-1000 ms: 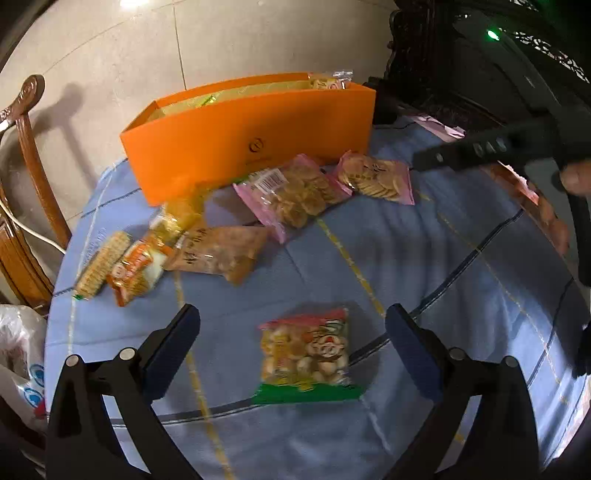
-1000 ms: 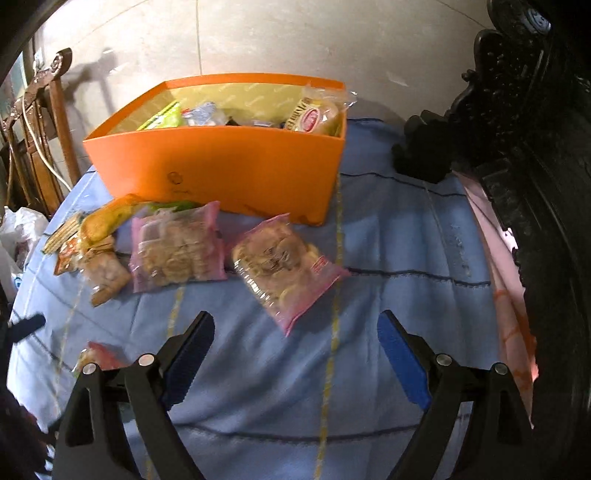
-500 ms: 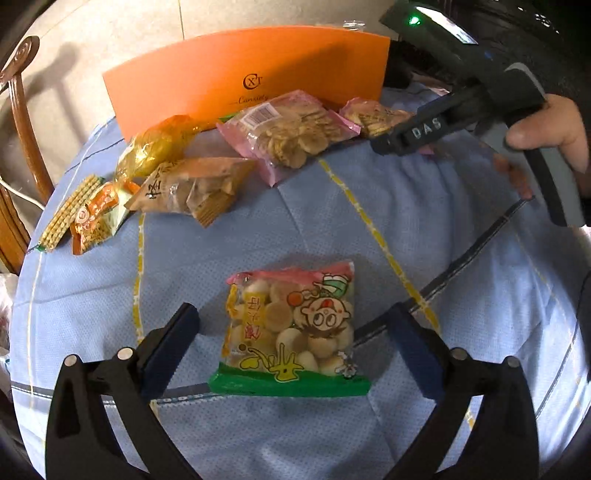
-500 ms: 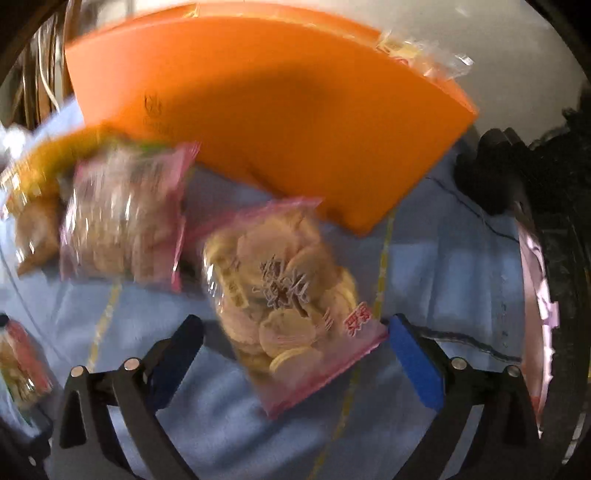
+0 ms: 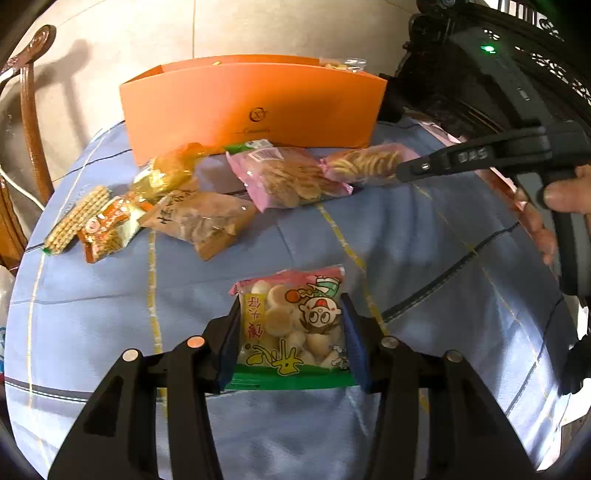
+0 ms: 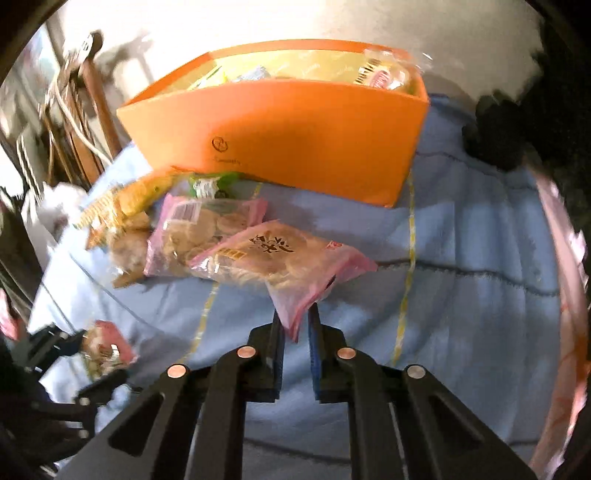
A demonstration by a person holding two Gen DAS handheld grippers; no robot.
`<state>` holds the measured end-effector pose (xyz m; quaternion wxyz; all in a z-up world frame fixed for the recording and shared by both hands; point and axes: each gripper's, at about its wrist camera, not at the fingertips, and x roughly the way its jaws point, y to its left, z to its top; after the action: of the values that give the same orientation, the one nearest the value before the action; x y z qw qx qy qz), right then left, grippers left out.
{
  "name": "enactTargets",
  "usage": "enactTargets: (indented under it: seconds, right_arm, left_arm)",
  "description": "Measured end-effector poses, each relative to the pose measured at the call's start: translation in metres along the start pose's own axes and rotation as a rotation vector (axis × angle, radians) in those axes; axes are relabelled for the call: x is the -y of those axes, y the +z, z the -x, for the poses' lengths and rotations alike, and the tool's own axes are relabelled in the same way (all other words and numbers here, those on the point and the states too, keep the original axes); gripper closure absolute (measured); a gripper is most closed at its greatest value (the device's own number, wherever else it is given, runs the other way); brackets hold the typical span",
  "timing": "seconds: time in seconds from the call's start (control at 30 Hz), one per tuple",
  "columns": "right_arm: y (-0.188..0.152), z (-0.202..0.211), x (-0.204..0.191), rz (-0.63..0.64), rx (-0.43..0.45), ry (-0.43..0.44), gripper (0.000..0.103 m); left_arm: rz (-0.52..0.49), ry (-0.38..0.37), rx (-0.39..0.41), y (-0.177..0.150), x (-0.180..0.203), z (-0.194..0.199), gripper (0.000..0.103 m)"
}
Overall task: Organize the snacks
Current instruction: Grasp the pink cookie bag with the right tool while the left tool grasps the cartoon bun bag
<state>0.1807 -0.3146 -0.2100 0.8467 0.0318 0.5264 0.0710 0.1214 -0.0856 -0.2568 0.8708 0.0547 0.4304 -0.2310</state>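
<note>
Left gripper [image 5: 291,325] fingers were closing on the cartoon biscuit pack [image 5: 291,325]; right gripper [image 6: 295,325] fingers were closing, pinching the pink cracker bag [image 6: 280,258].

You've got a round table under a light blue cloth [image 5: 424,236] with thin dark and yellow check lines. At about 9 o'clock there's a curved brown wooden chair back [image 5: 31,122] with a white cord [image 6: 79,127] hanging by it. Pale floor tiles [image 5: 277,26] at 12, dark carved wooden furniture [image 5: 436,77] around 2.

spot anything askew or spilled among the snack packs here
Nothing spilled or torn. The right gripper, jaws closing, pinches only the corner of the pink cracker pack, so it hangs tilted, one end resting on its neighbour.
</note>
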Motion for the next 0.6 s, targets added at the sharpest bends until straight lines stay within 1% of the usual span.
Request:
enactTargets:
  seconds: [0.03,0.07,0.13,0.17,0.2,0.23,0.27,0.33,0.37,0.4,0.43,0.47,0.5,0.53,0.57,0.6]
  right_arm:
    - [-0.004,0.004,0.008,-0.037,0.008,0.014,0.060]
    - [-0.004,0.011,0.015,-0.085,0.021,0.003,0.036]
    - [-0.004,0.025,0.026,-0.148,0.072,-0.027,0.024]
    - [-0.001,0.028,0.028,-0.148,0.086,-0.037,0.023]
    - [0.000,0.032,0.028,-0.132,0.098,-0.064,0.021]
    - [0.004,0.032,0.024,-0.074,0.100,-0.109,0.014]
    - [0.004,0.027,0.015,-0.010,0.092,-0.139,0.011]
    - [0.010,0.010,-0.003,0.165,0.054,-0.192,0.009]
    - [0.016,-0.003,-0.017,0.283,0.021,-0.226,0.009]
    - [0.018,-0.013,-0.024,0.370,-0.003,-0.243,0.009]
    - [0.020,-0.019,-0.027,0.404,-0.018,-0.245,0.009]
    - [0.023,-0.029,-0.028,0.437,-0.055,-0.234,0.009]
    - [0.027,-0.037,-0.027,0.441,-0.086,-0.237,0.009]
    - [0.029,-0.042,-0.022,0.425,-0.117,-0.231,0.017]
    - [0.030,-0.044,-0.015,0.367,-0.148,-0.168,0.045]
    - [0.031,-0.044,-0.010,0.316,-0.165,-0.118,0.047]
  left_arm:
    - [0.003,0.000,-0.004,-0.001,0.000,-0.001,0.056]
    - [0.003,0.001,0.001,0.000,-0.001,0.001,0.056]
    - [0.000,-0.002,0.009,0.003,0.001,0.004,0.056]
    - [0.000,-0.004,0.013,0.003,0.001,0.005,0.056]
    - [0.005,-0.006,0.017,0.002,0.000,0.006,0.056]
    - [0.015,-0.011,0.015,0.002,-0.001,0.007,0.056]
    - [0.020,-0.014,0.013,0.001,-0.003,0.007,0.056]
    - [0.027,-0.014,0.012,-0.001,-0.004,0.010,0.055]
    - [0.030,-0.014,0.010,-0.001,-0.005,0.011,0.055]
    - [0.033,-0.011,0.005,-0.002,-0.005,0.012,0.055]
    - [0.035,-0.010,0.001,-0.002,-0.005,0.011,0.055]
    - [0.034,-0.007,-0.003,-0.002,-0.005,0.011,0.055]
    - [0.032,-0.003,-0.009,-0.002,-0.005,0.011,0.055]
    - [0.033,-0.001,-0.013,-0.002,-0.005,0.010,0.055]
    - [0.036,0.001,-0.013,-0.002,-0.005,0.010,0.055]
    - [0.041,0.004,-0.008,-0.001,-0.007,0.012,0.055]
